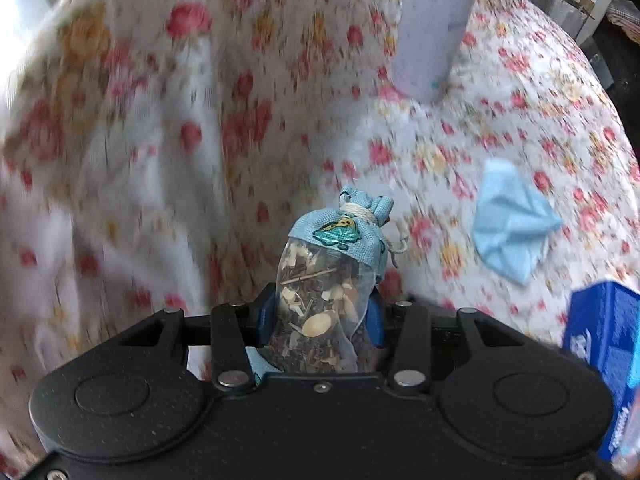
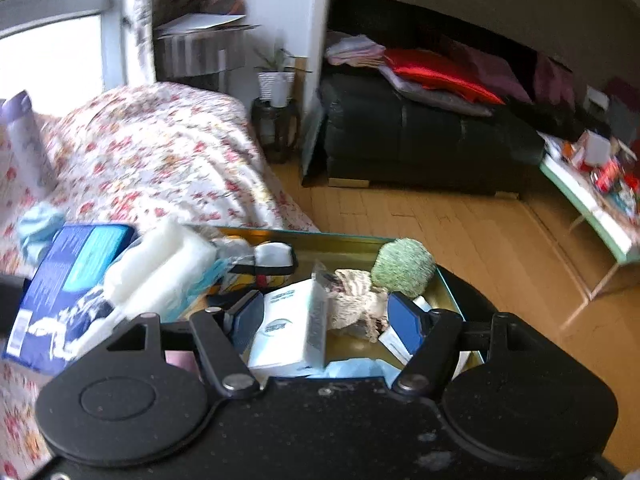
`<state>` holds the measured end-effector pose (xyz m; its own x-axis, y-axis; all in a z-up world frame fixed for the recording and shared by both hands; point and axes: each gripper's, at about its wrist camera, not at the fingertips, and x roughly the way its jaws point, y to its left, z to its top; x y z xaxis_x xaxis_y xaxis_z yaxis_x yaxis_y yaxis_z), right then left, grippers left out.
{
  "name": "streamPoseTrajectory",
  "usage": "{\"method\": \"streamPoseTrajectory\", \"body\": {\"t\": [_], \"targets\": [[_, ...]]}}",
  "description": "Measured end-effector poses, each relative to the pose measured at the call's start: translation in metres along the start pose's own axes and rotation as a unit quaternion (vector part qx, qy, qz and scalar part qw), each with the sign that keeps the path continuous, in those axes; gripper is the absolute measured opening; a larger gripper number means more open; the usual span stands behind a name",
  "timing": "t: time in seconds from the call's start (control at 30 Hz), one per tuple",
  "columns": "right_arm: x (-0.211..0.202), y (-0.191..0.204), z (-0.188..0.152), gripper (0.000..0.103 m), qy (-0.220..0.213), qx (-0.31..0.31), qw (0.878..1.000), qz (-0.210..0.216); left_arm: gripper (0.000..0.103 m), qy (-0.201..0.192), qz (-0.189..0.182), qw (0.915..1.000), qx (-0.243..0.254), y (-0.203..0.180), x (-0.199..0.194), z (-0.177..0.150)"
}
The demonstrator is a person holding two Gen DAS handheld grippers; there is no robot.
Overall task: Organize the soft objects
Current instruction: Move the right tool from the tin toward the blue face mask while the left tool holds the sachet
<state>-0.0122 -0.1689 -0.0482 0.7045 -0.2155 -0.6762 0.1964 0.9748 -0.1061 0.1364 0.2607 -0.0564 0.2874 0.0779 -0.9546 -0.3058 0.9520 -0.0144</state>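
Note:
My left gripper (image 1: 320, 320) is shut on a small sachet (image 1: 320, 280) of dried herbs with a light blue cloth top tied with string, held above the flowered bedspread (image 1: 160, 140). A crumpled light blue cloth (image 1: 512, 228) lies on the bedspread to the right. My right gripper (image 2: 326, 320) is open over a gold tin box (image 2: 444, 288) that holds a white tissue pack (image 2: 292, 324), a beige crumpled cloth (image 2: 356, 300), a green yarn ball (image 2: 403, 266) and white padding (image 2: 160, 268).
A lilac cylinder (image 1: 436, 24) stands on the bed at the back. A blue package (image 1: 604, 360) is at the right edge, and it also shows in the right wrist view (image 2: 68, 280). Beyond the bed are a wooden floor (image 2: 460, 240), a black sofa (image 2: 420, 136) and a potted plant (image 2: 278, 80).

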Motion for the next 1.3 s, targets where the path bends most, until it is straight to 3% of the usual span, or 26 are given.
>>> {"method": "streamPoseTrajectory", "body": {"t": [0.13,0.23,0.5,0.63,0.7,0.8,0.93,1.17,1.3], "targets": [[-0.009,0.013,0.007,0.068,0.008,-0.009,0.999,0.034,0.044,0.017,-0.015,0.9997,-0.011,0.003,-0.006,-0.016],[-0.017,0.027,0.02,0.068,0.02,0.02,0.996,0.088,0.044,0.024,-0.029,0.9991,-0.019,0.007,-0.011,-0.029],[-0.04,0.111,0.071,0.068,0.02,-0.017,0.982,0.185,0.044,0.024,-0.091,0.9942,-0.053,0.012,-0.035,-0.071],[-0.042,0.146,0.093,0.068,0.043,-0.025,0.974,0.219,0.044,0.014,-0.11,0.993,-0.042,-0.001,-0.043,-0.104],[-0.039,0.156,0.101,0.068,0.061,-0.022,0.972,0.227,0.044,0.012,-0.113,0.9931,-0.03,-0.01,-0.044,-0.117],[-0.026,0.169,0.108,0.068,0.086,-0.018,0.969,0.231,0.044,-0.023,-0.091,0.9956,-0.001,-0.027,-0.053,-0.13],[-0.003,0.187,0.114,0.069,0.11,-0.016,0.968,0.226,0.044,-0.022,-0.124,0.992,0.01,-0.039,-0.058,-0.14],[0.041,0.214,0.115,0.069,0.178,0.004,0.957,0.23,0.044,-0.024,-0.138,0.9902,-0.008,-0.061,-0.07,-0.168],[0.057,0.235,0.115,0.07,0.203,-0.02,0.949,0.239,0.044,-0.027,-0.135,0.9902,-0.022,-0.061,-0.074,-0.18]]}}
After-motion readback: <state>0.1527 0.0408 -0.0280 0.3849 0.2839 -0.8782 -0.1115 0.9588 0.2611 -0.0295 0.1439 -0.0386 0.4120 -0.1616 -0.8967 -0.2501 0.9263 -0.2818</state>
